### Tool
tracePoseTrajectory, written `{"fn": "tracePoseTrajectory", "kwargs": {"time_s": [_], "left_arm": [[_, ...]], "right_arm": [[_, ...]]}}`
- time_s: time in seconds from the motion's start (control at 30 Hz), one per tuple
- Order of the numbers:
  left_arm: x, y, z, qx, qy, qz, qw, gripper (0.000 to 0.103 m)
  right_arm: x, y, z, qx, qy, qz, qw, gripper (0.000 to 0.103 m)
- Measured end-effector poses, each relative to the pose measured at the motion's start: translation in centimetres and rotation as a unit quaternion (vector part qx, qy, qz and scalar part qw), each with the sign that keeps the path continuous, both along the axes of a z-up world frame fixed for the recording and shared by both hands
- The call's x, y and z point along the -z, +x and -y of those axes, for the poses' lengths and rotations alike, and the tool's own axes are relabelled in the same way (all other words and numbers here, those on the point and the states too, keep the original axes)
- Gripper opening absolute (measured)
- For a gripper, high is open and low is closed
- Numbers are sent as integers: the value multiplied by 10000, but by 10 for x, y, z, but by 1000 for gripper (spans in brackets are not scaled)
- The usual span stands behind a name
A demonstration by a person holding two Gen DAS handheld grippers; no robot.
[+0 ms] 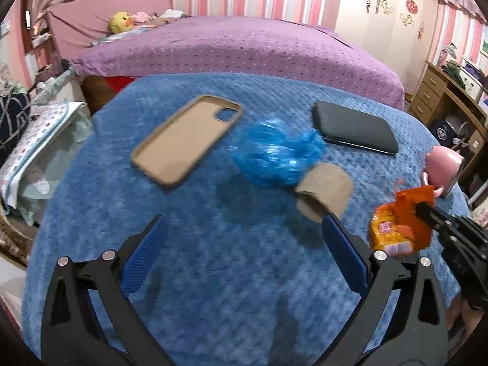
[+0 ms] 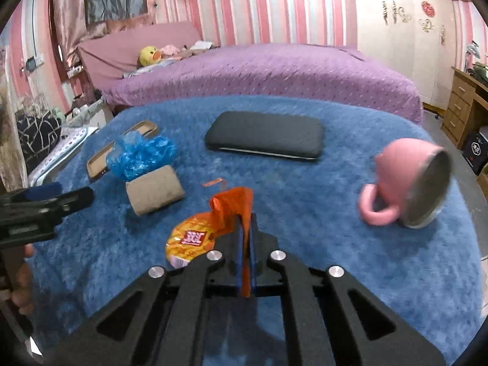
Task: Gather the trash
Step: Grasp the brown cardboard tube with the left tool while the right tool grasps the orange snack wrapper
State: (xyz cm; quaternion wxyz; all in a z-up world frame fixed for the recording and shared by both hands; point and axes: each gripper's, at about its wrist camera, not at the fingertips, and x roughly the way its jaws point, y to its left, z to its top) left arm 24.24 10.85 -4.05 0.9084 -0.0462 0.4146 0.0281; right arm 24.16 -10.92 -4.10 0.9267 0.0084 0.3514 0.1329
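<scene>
right tool (image 2: 245,228): fingers together, clamped on orange snack wrapper (image 2: 195,238), above blue-covered counter (image 2: 305,219) | left tool (image 1: 244,228): fingers wide apart, holds nothing, right finger tip overlaps cardboard piece (image 1: 324,193) in view, contact unclear | blue plastic bag (image 1: 274,155) lies beside cardboard.
</scene>
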Motion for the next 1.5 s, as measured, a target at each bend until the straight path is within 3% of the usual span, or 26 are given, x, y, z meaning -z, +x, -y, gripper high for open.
{"fn": "tracePoseTrajectory", "kwargs": {"time_s": [0.13,0.33,0.5,0.67,0.87,1.17,1.4,1.5], "left_arm": [[8,10,23,91,-124,-122,9998,97],[20,18,59,98,88,-163,9998,92],[24,24,71,74,99,-57,9999,70],[24,26,72,233,-108,76,9996,29],[21,16,78,552,-349,68,9978,6],[1,-26,87,756,-644,170,9949,1],[-4,-67,133,917,-496,183,9944,1],[-3,-94,167,1169,-228,316,9924,1]], "right_arm": [[-2,-5,38,281,-121,-93,9995,3],[7,-3,64,445,-235,-220,9985,3],[11,-7,68,360,-232,-247,9988,3],[18,-10,76,337,-146,-302,9989,3],[12,-23,86,389,-56,-170,9991,3],[-1,-54,101,384,-43,77,9992,3],[-15,-84,126,454,-85,305,9985,3],[-19,-95,148,646,-19,317,9974,3]]}}
